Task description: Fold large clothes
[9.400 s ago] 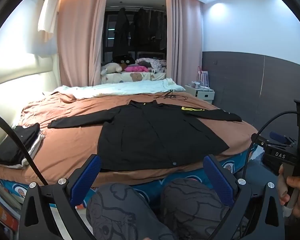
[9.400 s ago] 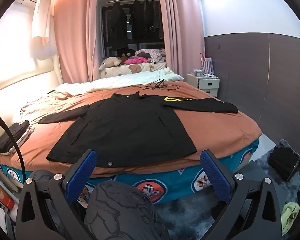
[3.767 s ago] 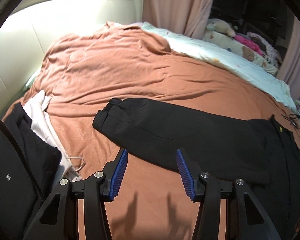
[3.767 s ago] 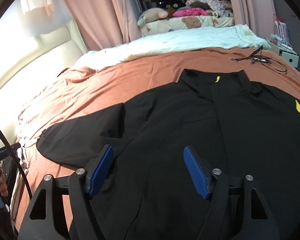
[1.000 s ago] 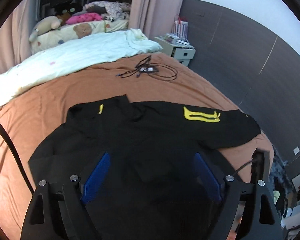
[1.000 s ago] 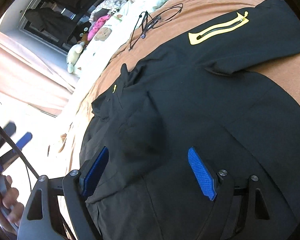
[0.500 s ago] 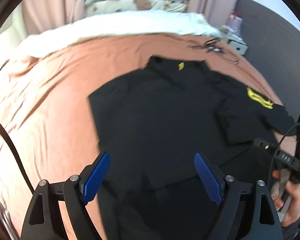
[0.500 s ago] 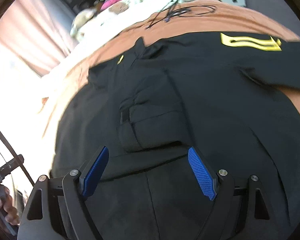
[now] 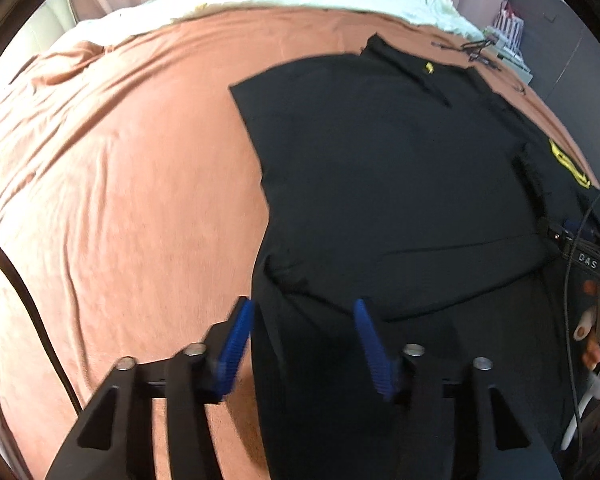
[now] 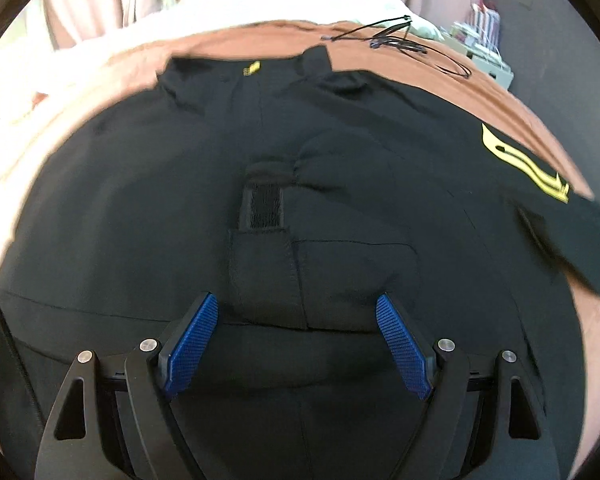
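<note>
The large black fabric jacket (image 9: pixel 380 168) with yellow markings lies spread flat on the bed's rust-orange cover (image 9: pixel 120 180), one sleeve already laid across its front, so its side edge can likely be taken next. The left claw (image 9: pixel 304 344) has just been closing, half-spread, straddling that edge at six o'clock of the jacket, pads not pressing. The right claw (image 10: pixel 296 344) hangs spread wide over the folded sleeve cuff (image 10: pixel 312 280) at twelve o'clock of it, pinching nothing.
</note>
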Motion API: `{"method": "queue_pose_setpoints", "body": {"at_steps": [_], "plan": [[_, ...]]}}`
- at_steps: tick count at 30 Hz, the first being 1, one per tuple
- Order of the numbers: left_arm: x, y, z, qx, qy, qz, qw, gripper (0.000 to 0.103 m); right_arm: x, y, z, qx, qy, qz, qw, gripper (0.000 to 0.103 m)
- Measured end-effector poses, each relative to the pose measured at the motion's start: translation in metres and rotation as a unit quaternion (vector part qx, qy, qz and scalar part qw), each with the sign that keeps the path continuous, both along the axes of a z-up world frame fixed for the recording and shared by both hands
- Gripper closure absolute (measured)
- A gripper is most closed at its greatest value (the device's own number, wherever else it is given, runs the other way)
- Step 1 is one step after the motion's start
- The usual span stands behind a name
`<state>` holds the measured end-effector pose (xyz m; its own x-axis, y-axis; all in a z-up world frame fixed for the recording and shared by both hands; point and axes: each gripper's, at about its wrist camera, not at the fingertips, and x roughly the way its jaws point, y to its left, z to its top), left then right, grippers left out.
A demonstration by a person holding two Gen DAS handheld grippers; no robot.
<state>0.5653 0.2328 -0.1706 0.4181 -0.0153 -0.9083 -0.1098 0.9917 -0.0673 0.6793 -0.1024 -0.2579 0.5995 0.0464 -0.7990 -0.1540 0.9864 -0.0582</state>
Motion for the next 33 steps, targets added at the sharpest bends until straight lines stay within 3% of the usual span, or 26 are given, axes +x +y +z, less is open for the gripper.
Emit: {"method": "queue_pose_setpoints", "body": {"at_steps": [4, 7, 12, 18, 25, 29, 33], "plan": [[-0.001, 0.005, -0.016, 0.002, 0.012, 0.009, 0.9999, 0.069, 0.006, -0.008, -0.002, -0.018, -0.009, -0.017, 1.0, 0.022], [-0.002, 0.01, -0.018, -0.005, 0.011, 0.017, 0.9998, 0.071, 0.012, -0.031, -0.003, -0.029, -0.011, -0.063, 0.998, 0.022], [-0.001, 0.009, -0.015, -0.001, 0.011, 0.021, 0.9997, 0.073, 0.014, -0.095, 0.003, 0.051, -0.008, -0.137, 0.989, 0.022], [-0.001, 0.013, -0.013, -0.001, 0.01, 0.029, 0.9995, 0.074, 0.01, -0.178, 0.002, 0.146, -0.006, -0.225, 0.963, 0.022], [0.0, 0.011, -0.004, -0.007, -0.001, 0.039, 0.9992, 0.075, -0.003, -0.255, -0.003, 0.301, -0.01, -0.262, 0.917, 0.022], [-0.001, 0.005, 0.01, -0.008, -0.016, 0.036, 0.9992, 0.075, -0.009, -0.294, -0.012, 0.39, -0.024, -0.261, 0.883, 0.024], [0.002, -0.004, 0.024, -0.006, -0.032, 0.031, 0.999, 0.075, -0.004, -0.332, -0.02, 0.395, -0.041, -0.27, 0.877, 0.03]]}}
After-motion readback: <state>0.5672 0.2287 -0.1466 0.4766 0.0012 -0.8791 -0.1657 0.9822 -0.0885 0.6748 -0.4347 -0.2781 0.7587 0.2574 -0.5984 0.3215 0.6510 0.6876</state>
